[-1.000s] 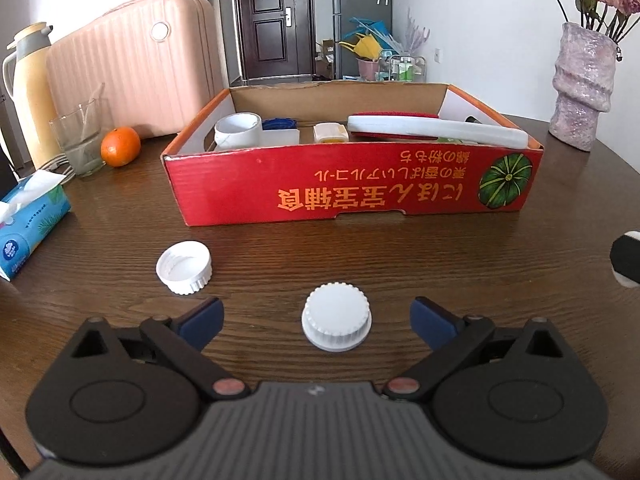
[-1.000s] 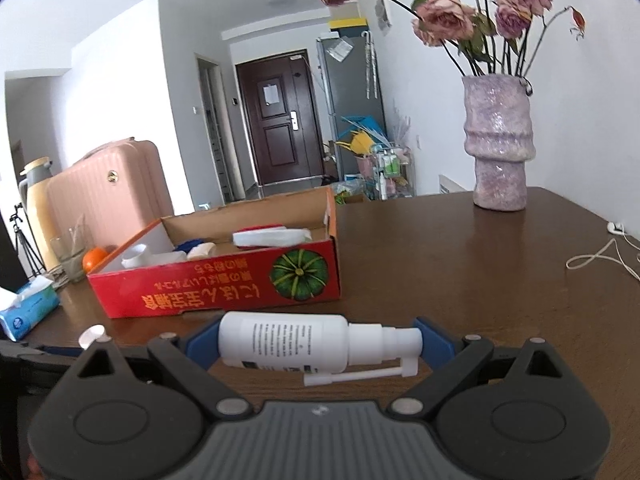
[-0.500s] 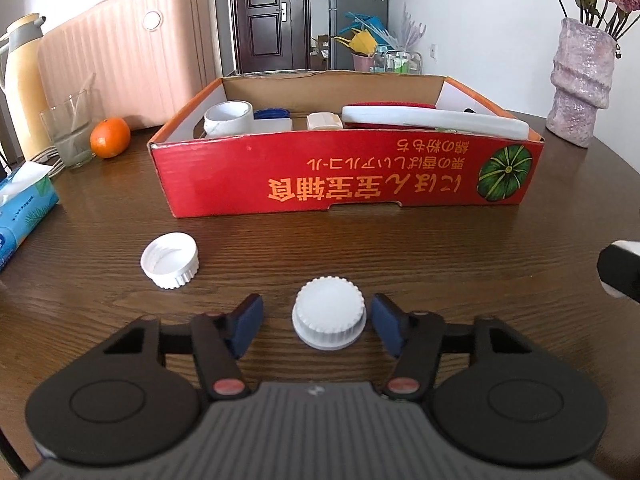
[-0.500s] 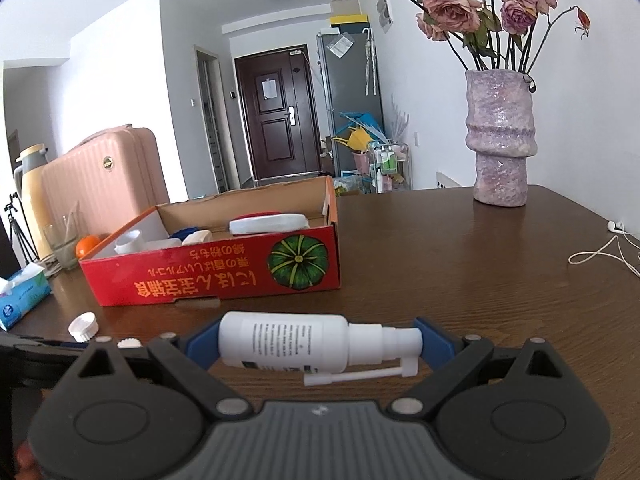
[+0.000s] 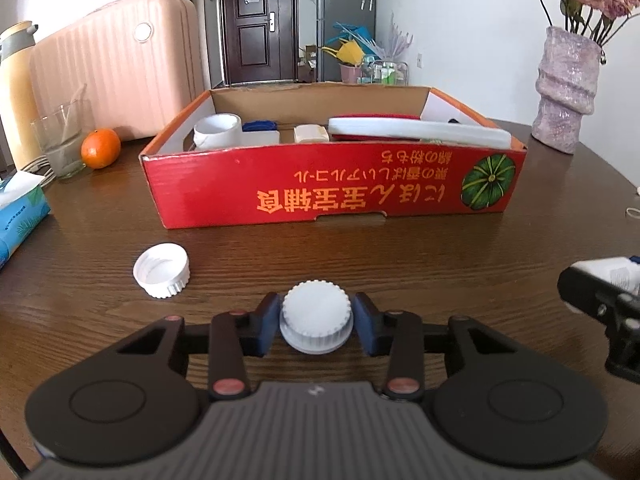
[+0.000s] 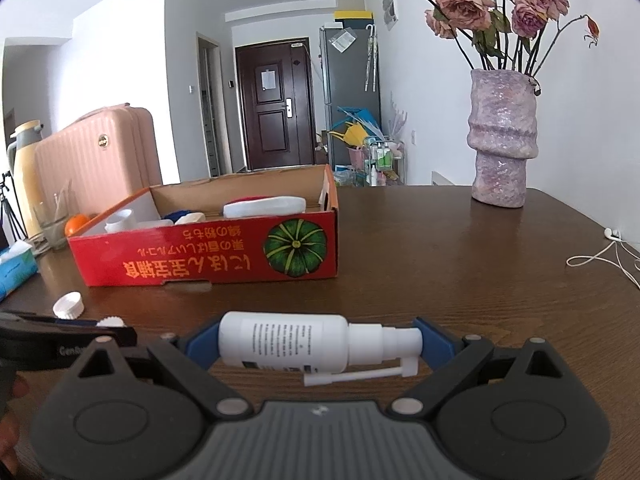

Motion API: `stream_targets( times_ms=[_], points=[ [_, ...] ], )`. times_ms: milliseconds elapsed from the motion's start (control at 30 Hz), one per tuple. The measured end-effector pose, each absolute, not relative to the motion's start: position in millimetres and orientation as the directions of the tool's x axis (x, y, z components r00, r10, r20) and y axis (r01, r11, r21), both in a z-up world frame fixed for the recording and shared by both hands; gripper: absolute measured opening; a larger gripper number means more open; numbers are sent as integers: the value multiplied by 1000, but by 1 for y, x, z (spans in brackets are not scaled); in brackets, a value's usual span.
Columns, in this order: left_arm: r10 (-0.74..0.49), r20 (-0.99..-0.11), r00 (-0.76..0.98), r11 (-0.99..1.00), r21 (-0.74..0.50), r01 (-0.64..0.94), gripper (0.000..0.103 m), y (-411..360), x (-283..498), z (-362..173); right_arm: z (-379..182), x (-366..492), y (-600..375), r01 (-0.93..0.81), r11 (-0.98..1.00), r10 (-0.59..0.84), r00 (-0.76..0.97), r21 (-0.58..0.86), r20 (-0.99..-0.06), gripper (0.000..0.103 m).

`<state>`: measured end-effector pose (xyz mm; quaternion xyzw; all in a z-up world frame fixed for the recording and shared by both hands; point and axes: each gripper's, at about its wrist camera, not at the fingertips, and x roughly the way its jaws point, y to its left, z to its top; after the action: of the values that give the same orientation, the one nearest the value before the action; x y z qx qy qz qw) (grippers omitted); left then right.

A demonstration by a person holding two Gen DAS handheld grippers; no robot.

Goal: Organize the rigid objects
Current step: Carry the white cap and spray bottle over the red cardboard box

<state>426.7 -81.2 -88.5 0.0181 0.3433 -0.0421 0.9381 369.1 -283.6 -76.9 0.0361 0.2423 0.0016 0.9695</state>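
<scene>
A white ribbed cap (image 5: 316, 322) sits top up on the brown table, between the blue pads of my left gripper (image 5: 316, 316). Its jaws are closing and the pads touch the cap's sides. A second white cap (image 5: 161, 269) lies open side up to the left. Behind them stands the red cardboard box (image 5: 332, 196), which holds a white cup, a long white case and small items. My right gripper (image 6: 320, 344) is shut on a white spray bottle (image 6: 284, 344), held crosswise just above the table, nozzle to the right. It is off to the right of the left gripper.
An orange (image 5: 101, 148), a glass (image 5: 64, 144), a tissue pack (image 5: 20, 208) and a thermos (image 5: 16, 92) stand at the left, in front of a pink suitcase (image 5: 116, 60). A purple vase (image 5: 568, 92) with dried roses is at the back right. A white earphone cable (image 6: 600, 256) lies far right.
The left gripper's jaws have gone from wide apart to closed in against the ribbed cap. The right gripper still holds the spray bottle the same way.
</scene>
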Motion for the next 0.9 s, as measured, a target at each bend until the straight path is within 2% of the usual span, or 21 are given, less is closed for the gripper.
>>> stream_targets(
  times_ms=[400, 533, 900],
  points=[
    [-70, -600, 797, 997, -8, 82, 41, -74, 418, -72, -72, 367, -285, 15, 997, 22, 896, 81, -444, 98],
    [-70, -597, 799, 997, -29, 66, 41, -67, 421, -62, -61, 364, -283, -6, 996, 46, 904, 94, -426, 98],
    [-70, -506, 860, 997, -20, 69, 41, -62, 432, -13, -15, 383, -262, -87, 993, 108, 931, 76, -348, 98]
  ],
)
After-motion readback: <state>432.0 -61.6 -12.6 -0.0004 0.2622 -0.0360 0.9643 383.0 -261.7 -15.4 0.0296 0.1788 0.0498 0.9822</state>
